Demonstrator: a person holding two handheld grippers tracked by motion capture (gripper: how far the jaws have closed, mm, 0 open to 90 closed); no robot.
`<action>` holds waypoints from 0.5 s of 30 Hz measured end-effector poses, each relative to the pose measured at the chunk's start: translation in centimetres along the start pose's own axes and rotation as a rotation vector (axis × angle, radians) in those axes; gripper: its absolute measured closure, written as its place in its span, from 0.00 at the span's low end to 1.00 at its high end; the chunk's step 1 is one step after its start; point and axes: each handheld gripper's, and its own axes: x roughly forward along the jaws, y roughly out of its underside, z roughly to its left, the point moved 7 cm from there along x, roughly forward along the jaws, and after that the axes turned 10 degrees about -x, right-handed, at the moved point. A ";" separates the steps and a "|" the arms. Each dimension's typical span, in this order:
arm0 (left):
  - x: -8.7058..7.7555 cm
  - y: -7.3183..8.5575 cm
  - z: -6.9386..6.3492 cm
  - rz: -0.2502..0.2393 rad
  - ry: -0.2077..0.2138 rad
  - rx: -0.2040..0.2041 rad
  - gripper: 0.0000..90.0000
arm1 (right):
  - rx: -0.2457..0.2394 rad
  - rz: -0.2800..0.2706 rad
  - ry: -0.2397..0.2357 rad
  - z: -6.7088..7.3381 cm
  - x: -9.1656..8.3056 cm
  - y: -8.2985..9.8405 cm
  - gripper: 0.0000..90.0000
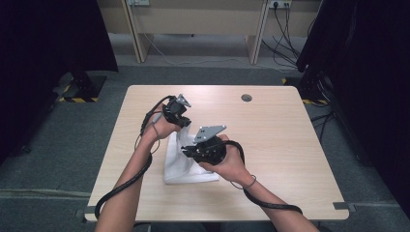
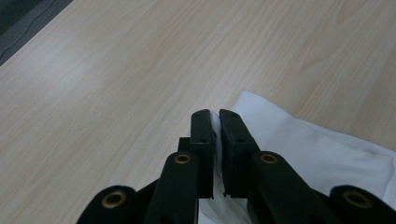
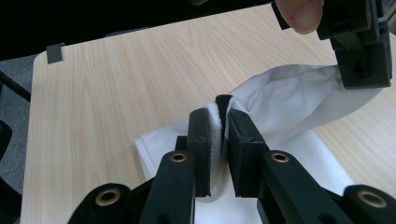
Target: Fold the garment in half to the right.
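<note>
Black jaws on white cloth (image 3: 299, 93), folds close-up.

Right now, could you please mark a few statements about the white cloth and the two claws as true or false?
1. The left claw is shut on the white cloth. True.
2. The right claw hangs open above the cloth. False: it pinches a fold of it.
3. Part of the cloth lies on the wooden table. True.
4. The cloth is dark blue. False: it is white.
5. The stretch of cloth between the claws is lifted off the table. True.
</note>
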 end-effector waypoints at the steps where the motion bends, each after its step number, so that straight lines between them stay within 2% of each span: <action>1: 0.0 0.0 0.0 0.000 0.000 0.000 0.93 | 0.000 -0.001 0.000 0.0 0.0 0.1 0.90; 15: 0.3 0.1 -0.1 -0.001 0.003 -0.003 0.93 | 0.005 0.004 0.002 0.0 0.0 0.6 0.89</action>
